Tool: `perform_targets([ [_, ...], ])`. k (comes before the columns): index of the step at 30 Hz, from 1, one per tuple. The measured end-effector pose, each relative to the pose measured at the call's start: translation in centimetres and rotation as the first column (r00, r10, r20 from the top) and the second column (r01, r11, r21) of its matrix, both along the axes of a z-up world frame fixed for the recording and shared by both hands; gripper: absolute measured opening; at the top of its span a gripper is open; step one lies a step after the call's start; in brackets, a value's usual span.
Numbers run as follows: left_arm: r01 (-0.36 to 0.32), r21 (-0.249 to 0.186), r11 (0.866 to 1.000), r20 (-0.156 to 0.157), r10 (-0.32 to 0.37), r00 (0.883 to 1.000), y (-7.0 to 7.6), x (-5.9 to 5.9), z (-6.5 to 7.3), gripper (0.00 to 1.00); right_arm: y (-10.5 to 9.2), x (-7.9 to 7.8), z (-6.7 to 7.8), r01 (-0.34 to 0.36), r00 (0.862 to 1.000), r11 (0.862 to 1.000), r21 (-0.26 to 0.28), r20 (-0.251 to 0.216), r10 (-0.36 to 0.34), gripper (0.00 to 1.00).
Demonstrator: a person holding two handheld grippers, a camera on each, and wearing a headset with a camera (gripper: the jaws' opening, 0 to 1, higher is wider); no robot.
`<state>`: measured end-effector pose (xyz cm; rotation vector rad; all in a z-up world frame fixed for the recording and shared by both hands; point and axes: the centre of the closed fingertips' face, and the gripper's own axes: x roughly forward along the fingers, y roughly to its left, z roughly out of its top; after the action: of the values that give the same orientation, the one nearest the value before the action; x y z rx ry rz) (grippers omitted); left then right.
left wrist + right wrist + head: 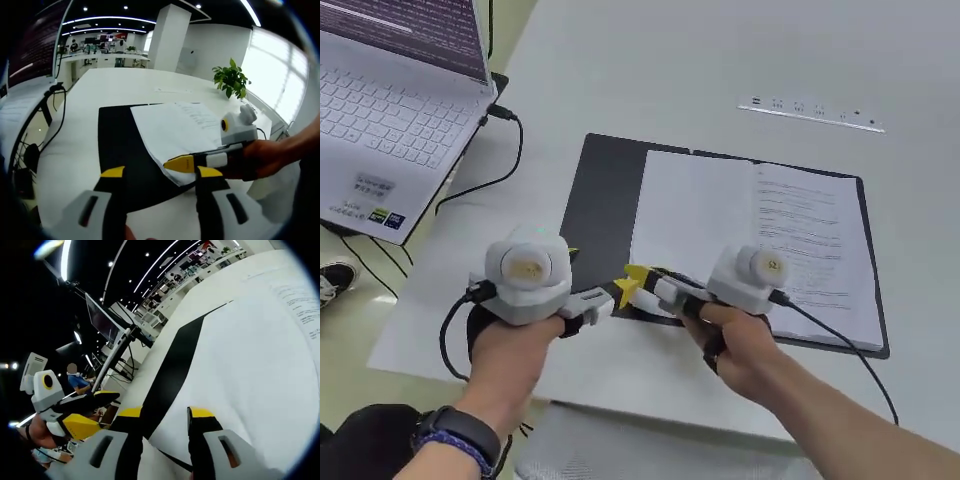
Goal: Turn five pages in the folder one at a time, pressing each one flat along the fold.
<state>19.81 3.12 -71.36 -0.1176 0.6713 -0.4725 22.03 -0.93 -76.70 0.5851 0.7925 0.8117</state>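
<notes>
We look down at a black folder [602, 190] lying open on a white table [650, 80]. 1 turned page [690, 210], blank side up, lies over the left half, and a printed page [810, 240] lies on the right half. The fold [745, 220] between them runs from 12 to 6 o'clock, leaning slightly.

The right gripper [632, 284] reaches in from 3 o'clock along the folder's near edge and points toward 9 o'clock. Its 2 yellow-tipped jaws stand apart. In the right gripper view the free edge of the turned page passes between them, gripped by neither. That near corner looks slightly raised off the folder.

The left gripper [161, 173] sits just beside it at 8 o'clock, jaws spread wide over the folder's bare left half, holding nothing.

We judge that the coming press turns on this: the fold lies at about 2 o'clock from the right gripper, so that gripper is the nearer and would need to draw back and run along the fold's length. The left gripper's tips, almost touching the right's, could crowd it.

A laptop [390, 100] and its cable [510, 150] sit at 10 o'clock, well apart. A socket strip [810, 112] lies at 1 o'clock beyond the folder.
</notes>
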Motion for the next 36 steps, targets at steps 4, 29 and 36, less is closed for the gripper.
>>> perform_targets([
  [4, 0.036, 0.012, 0.999, 0.002, -0.036, 0.999, -0.1, 0.5, 0.2, 0.5, -1.5, -0.3, 1.2, -0.011, 0.999, 1.0, -0.012, 0.049, 0.012, 0.38],
  [29, 0.214, -0.008, 0.977, -0.101, -0.214, 0.972, -5.7, 2.3, -4.9, 0.08, -13.0, 3.4, 2.9, 0.234, 0.966, 0.972, -0.031, 0.121, -0.229, 0.21],
  [36, 0.264, 0.069, 0.962, -0.175, -0.249, 0.953, -5.2, 1.2, -7.6, 0.04, -12.8, 2.9, 1.9, 0.19, 0.975, 0.98, -0.068, 0.13, -0.18, 0.2],
])
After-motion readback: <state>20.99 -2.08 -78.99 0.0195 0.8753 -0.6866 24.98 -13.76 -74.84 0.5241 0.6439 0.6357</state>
